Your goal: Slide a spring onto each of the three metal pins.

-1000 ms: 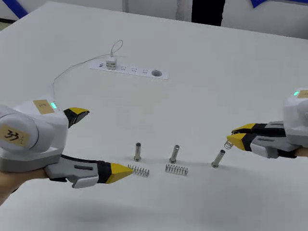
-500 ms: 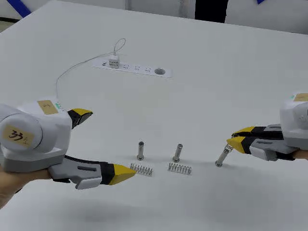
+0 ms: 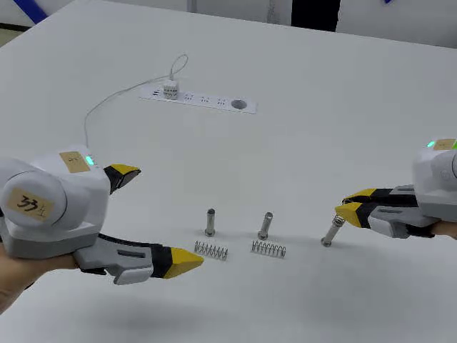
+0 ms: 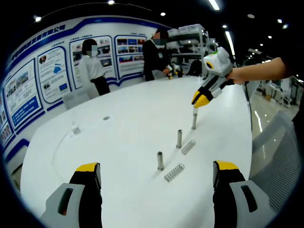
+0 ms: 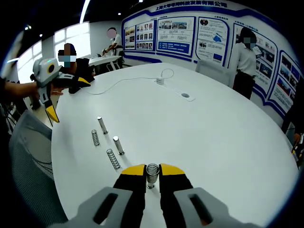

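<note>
Tabletop (image 3: 321,93), white and broad, carries everything directly: pins and springs sit loose on its surface, not in any holder. The left gripper (image 3: 166,214) hovers at the near left with its jaws spread wide and nothing between them, its lower tip close to the left spring (image 3: 211,251). The right gripper (image 3: 346,202) reaches in from the right, jaws pinched on the held spring (image 5: 152,173), which sits at the top of the right pin (image 3: 328,236). That pin leans toward the gripper. A power strip (image 3: 200,101) with a plug and white cable lies far back. The left pin (image 3: 210,222) and middle pin (image 3: 265,225) stand upright and bare. The left spring and the middle spring (image 3: 268,249) each lie on their side just in front of their pin. By my reading, the first of three fittings is only under way: the held spring looks started over the pin's tip but not slid down, and two pins wait.
</note>
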